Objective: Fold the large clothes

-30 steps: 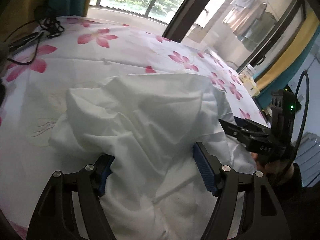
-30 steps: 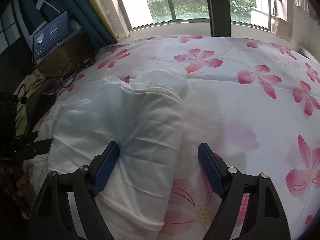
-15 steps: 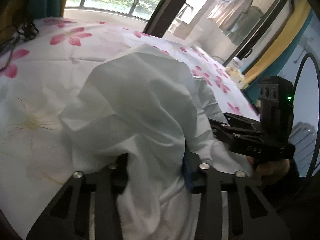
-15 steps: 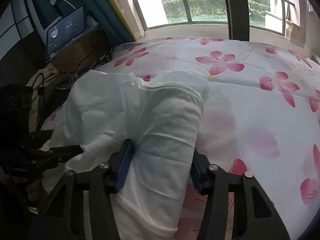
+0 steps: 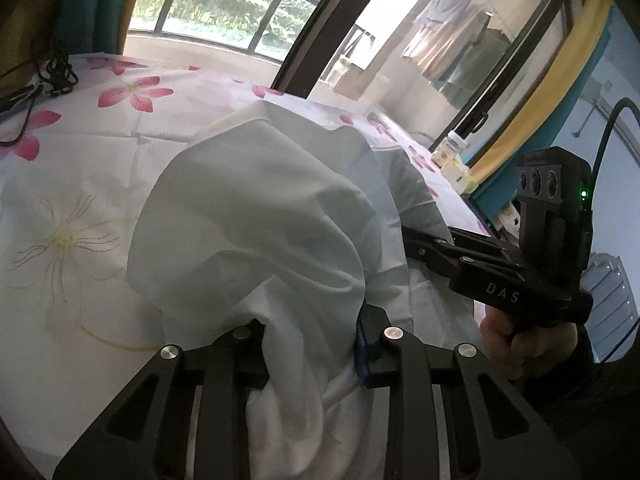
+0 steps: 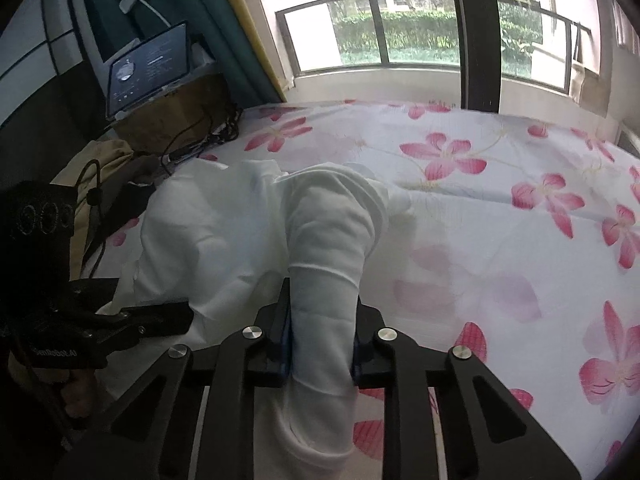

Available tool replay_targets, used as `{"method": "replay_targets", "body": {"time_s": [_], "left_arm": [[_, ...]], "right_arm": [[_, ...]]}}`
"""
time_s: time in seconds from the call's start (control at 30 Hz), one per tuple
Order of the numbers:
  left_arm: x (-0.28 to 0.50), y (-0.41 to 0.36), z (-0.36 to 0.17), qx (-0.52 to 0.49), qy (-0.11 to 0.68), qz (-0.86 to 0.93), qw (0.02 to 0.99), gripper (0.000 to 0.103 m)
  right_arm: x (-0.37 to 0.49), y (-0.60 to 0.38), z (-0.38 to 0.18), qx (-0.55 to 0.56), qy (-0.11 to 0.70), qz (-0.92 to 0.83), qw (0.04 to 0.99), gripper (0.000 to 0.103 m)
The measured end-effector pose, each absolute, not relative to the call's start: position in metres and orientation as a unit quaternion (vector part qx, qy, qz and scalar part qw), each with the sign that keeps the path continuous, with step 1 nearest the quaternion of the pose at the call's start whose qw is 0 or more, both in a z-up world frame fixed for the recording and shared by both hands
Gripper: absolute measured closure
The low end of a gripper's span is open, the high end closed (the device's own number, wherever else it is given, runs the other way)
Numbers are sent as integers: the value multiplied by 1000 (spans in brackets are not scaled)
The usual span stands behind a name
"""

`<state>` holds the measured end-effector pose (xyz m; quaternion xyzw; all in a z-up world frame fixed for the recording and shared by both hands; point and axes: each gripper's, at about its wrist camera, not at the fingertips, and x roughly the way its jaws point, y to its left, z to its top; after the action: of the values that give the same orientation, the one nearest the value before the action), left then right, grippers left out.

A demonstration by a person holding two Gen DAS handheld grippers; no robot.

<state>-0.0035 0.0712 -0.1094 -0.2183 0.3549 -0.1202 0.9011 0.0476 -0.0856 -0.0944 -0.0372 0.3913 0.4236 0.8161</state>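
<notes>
A white garment (image 5: 256,208) lies bunched on the flowered bed sheet (image 5: 80,152). In the left wrist view my left gripper (image 5: 312,332) has a thick fold of it between its blue pads; the jaws are closing and the pads press on the cloth, which rises in a hump. In the right wrist view my right gripper (image 6: 320,320) pinches another fold of the garment (image 6: 208,232), its jaws also closing on the cloth. The two grippers hold neighbouring parts of the near edge. A hand (image 5: 520,340) holds the right gripper's handle.
A laptop (image 6: 148,68) stands on a cardboard box (image 6: 176,120) at the bed's far left, with black cables (image 5: 56,72) trailing onto the sheet. Windows run behind the bed. The sheet (image 6: 500,248) stretches flat to the right of the garment.
Both grippers have gone from wide open around the cloth to pinched on it. The garment has been gathered and lifted into a taller hump.
</notes>
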Motion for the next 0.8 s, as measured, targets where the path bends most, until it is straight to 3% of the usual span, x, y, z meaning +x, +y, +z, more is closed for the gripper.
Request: {"method": "replay_targets", "body": {"time_s": [0.8], "left_arm": [[-92, 86, -63, -204, 266, -94, 937, 74]], "right_arm": [[-25, -78, -16, -54, 285, 456, 841, 83]]}}
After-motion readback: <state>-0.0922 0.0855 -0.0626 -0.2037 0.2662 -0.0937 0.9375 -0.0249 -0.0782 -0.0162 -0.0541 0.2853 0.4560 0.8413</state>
